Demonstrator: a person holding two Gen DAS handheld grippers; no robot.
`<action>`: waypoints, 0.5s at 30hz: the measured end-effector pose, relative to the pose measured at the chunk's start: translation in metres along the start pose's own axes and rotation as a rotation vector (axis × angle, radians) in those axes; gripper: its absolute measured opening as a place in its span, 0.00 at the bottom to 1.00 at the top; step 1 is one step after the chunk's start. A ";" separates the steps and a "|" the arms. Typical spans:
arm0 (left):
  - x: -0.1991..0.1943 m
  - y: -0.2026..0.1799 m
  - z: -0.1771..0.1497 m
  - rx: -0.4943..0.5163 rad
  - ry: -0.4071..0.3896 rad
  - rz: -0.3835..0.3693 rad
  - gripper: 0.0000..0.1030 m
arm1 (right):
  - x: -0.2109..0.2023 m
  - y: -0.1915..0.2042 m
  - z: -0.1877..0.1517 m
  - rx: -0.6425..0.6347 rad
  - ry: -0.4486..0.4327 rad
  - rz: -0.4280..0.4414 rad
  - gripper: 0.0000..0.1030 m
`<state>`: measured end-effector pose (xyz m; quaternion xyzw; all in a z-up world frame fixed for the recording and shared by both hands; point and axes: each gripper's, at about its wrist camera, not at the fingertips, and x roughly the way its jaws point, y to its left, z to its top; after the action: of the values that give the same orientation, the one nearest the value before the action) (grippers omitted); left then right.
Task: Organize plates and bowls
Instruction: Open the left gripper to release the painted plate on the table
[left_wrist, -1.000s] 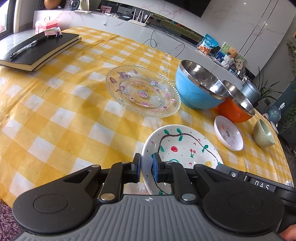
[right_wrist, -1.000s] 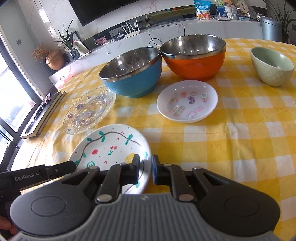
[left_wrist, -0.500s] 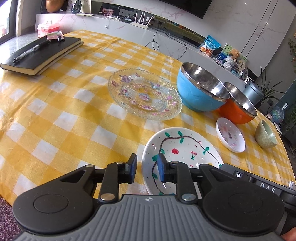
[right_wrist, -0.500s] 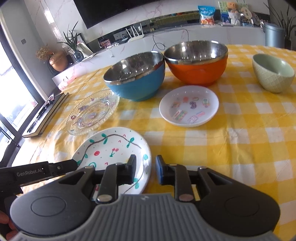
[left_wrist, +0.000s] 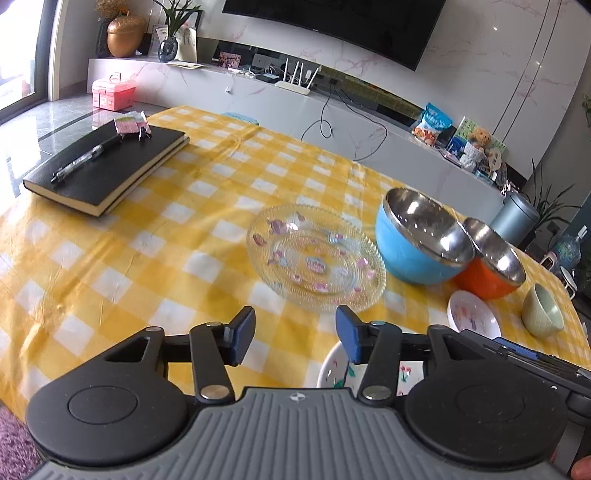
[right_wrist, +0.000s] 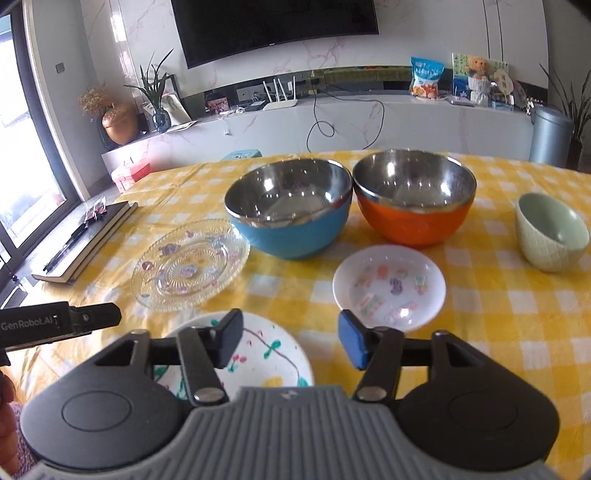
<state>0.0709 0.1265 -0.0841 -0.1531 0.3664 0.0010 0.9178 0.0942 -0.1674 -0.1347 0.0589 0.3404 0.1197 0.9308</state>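
On the yellow checked table a clear glass plate (left_wrist: 316, 262) (right_wrist: 190, 263) lies beside a blue steel bowl (left_wrist: 421, 234) (right_wrist: 291, 210) and an orange steel bowl (left_wrist: 491, 260) (right_wrist: 413, 195). A small white dish (right_wrist: 389, 286) (left_wrist: 472, 314) lies in front of them, a green bowl (right_wrist: 550, 230) (left_wrist: 543, 311) at the right. A white painted plate (right_wrist: 258, 354) (left_wrist: 334, 369) lies nearest, partly hidden under both grippers. My left gripper (left_wrist: 295, 334) is open and empty. My right gripper (right_wrist: 291, 338) is open and empty above the near table.
A black notebook (left_wrist: 107, 168) (right_wrist: 88, 236) with a pen (left_wrist: 86, 158) lies at the table's far left. The left gripper's body (right_wrist: 59, 323) shows at the left of the right wrist view. A white counter with clutter stands behind the table.
Both grippers have opened from nearly shut to wide open. Both have tilted up and risen, so more of the room shows and the painted plate sits lower in view.
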 end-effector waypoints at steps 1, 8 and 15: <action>0.001 0.000 0.003 0.000 -0.005 0.003 0.59 | 0.001 0.002 0.002 -0.005 -0.006 0.003 0.60; 0.009 0.011 0.019 -0.038 -0.034 0.023 0.68 | 0.015 0.011 0.016 0.004 0.001 -0.008 0.61; 0.025 0.023 0.030 -0.089 -0.039 0.009 0.70 | 0.032 0.016 0.026 0.052 0.009 0.014 0.57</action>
<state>0.1065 0.1541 -0.0870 -0.1919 0.3490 0.0245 0.9169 0.1319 -0.1442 -0.1324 0.0847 0.3473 0.1174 0.9265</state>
